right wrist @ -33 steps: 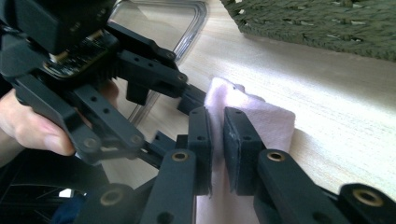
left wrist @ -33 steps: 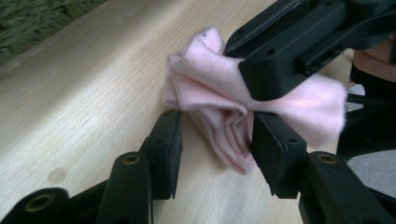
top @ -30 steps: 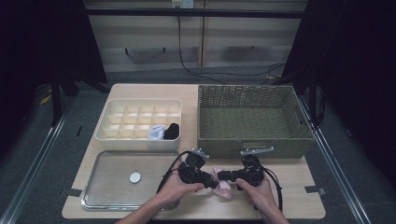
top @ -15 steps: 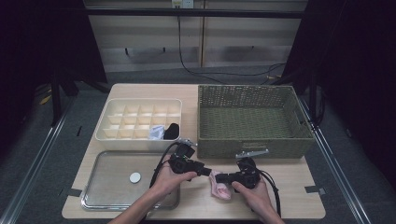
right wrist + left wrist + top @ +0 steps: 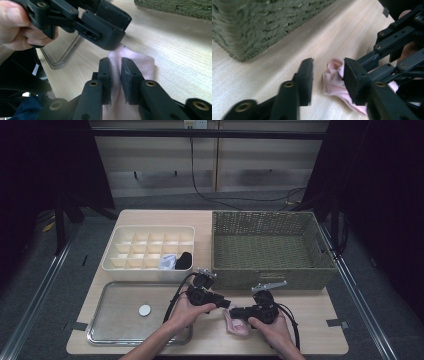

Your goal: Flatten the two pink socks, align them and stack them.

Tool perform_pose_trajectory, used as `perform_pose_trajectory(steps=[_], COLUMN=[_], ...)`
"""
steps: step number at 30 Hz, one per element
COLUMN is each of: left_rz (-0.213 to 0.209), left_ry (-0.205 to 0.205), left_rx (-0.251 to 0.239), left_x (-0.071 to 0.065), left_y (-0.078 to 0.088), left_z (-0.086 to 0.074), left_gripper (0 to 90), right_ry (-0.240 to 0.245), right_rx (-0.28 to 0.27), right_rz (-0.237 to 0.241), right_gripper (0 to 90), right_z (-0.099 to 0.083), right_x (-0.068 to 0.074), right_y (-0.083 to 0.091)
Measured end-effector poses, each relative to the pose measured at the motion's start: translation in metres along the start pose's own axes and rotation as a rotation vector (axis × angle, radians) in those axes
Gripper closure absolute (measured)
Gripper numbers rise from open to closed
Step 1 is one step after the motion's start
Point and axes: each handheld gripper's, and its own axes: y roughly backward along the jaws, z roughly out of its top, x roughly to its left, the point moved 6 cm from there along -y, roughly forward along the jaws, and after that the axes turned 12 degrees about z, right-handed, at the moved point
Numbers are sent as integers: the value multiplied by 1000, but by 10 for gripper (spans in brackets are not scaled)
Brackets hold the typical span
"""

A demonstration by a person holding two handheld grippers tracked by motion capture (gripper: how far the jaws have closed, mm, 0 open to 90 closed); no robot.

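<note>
A small pink cloth [image 5: 236, 326] lies on the wooden table near its front edge, between two hands. My right gripper [image 5: 234, 311] points left over it. In the right gripper view its jaws [image 5: 115, 75] stand narrowly apart and have just been opening, and a fold of the pink cloth [image 5: 142, 65] still fills the gap. My left gripper [image 5: 226, 304] points right, toward the cloth's far end. Its jaws [image 5: 327, 75] have just been closing. The cloth [image 5: 334, 82] sits between them, clear of the left pad.
A green woven basket [image 5: 265, 217] stands right behind the grippers. A cream divided organizer [image 5: 150, 247] at back left holds a black item [image 5: 183, 261] and a pale blue one [image 5: 167, 262]. A metal tray [image 5: 115, 330] with a white disc [image 5: 144, 310] lies front left.
Both hands stay almost in place around the pink cloth. The left gripper has drawn back slightly, and the cloth now lies a little nearer the table's front edge.
</note>
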Motion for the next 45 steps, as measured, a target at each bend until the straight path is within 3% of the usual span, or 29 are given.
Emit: perform_pose_trajectory(steps=[2, 7, 11, 15, 16, 21, 27, 32, 35, 41, 45], left_rz=[0, 5, 18, 28, 16, 37, 29, 26, 16, 26, 32], left_ry=[2, -15, -21, -32, -32, -31, -36, -36, 4, -3, -8], left_rx=[-6, 2, 4, 7, 6, 15, 16, 23, 20, 35, 42], left_x=[-2, -2, -2, -3, -3, -4, -5, -6, -6, -6, -5], left_y=[-1, -1, -1, -1, -1, -2, -3, -3, -1, -1, -4], left_z=[0, -1, -1, -2, -2, -4, -5, -7, -7, -12, -13], left_gripper=[673, 651, 641, 631, 628, 623, 621, 592, 534, 490, 517], right_ry=[-6, -17, -18, -14, -13, 1, 3, -6, -15, -25, -21], right_rx=[-6, -41, -71, -87, -81, -26, 29, 21, 13, -18, -30], right_rz=[-7, -9, 1, 30, 34, 46, 52, 49, 45, 19, 23], right_gripper=[695, 623, 619, 691, 697, 806, 842, 886, 900, 900, 819], right_z=[1, 3, 3, -3, -5, -15, -23, -23, -22, -19, -17], right_x=[0, 4, 9, 18, 20, 23, 22, 19, 15, 13, 17], right_y=[2, 15, 30, 40, 40, 27, 7, 0, -2, -3, 1])
